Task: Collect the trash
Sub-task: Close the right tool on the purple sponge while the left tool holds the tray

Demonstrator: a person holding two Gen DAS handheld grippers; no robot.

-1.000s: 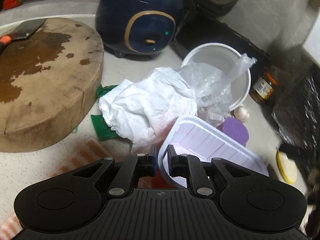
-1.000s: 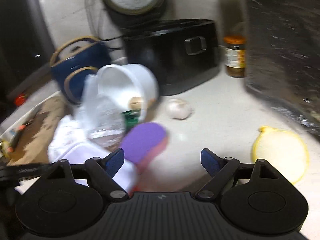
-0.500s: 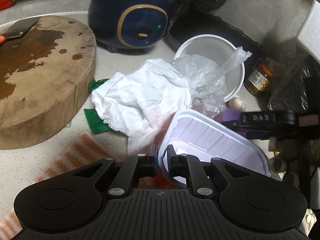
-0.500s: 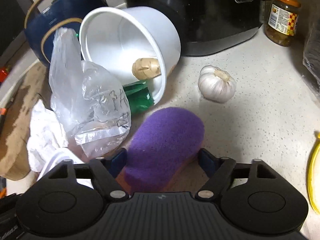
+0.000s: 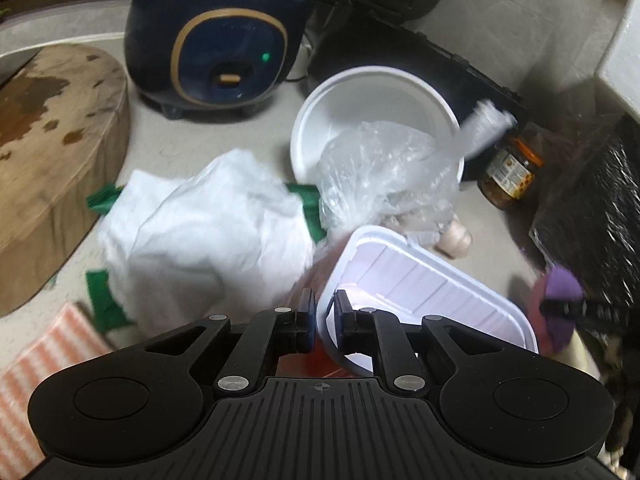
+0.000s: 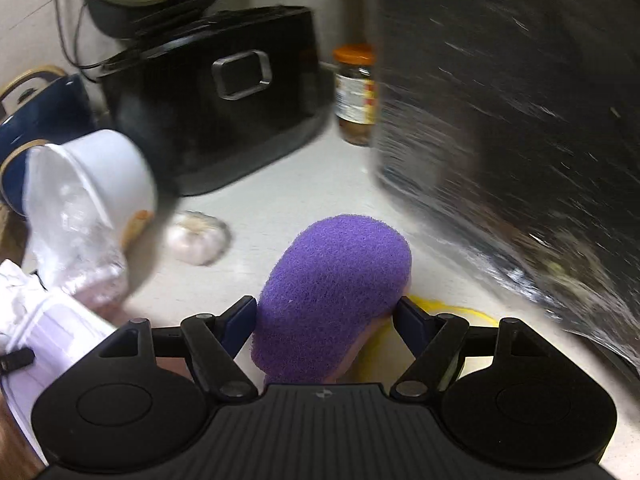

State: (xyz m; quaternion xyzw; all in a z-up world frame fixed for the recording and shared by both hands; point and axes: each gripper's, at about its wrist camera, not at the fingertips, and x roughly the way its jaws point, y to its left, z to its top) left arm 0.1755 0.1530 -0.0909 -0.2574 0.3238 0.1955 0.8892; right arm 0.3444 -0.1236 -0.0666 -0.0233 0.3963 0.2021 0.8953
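Observation:
My left gripper (image 5: 323,320) is shut on the near rim of a white plastic tray (image 5: 420,292), which tilts up over something red. Behind it lie a crumpled white bag (image 5: 200,240), green scraps, and a clear plastic bag (image 5: 380,176) spilling from a tipped white bowl (image 5: 360,120). My right gripper (image 6: 328,320) is shut on a purple sponge (image 6: 336,280), both pads pressing its sides and holding it off the counter. The left wrist view shows that sponge (image 5: 560,284) at the far right. The bowl (image 6: 116,176) is on the left of the right wrist view.
A garlic bulb (image 6: 198,238) lies by the bowl. A yellow lid (image 6: 452,316) sits under the sponge. A jar (image 6: 356,92), a black appliance (image 6: 208,92) and a dark bag (image 6: 520,120) crowd the back right. A wooden block (image 5: 52,152), blue cooker (image 5: 216,36) and striped cloth (image 5: 40,364) stand left.
My right gripper closed on the purple sponge and carried it right, away from the pile. My left gripper, still on the tray, shifted a little right.

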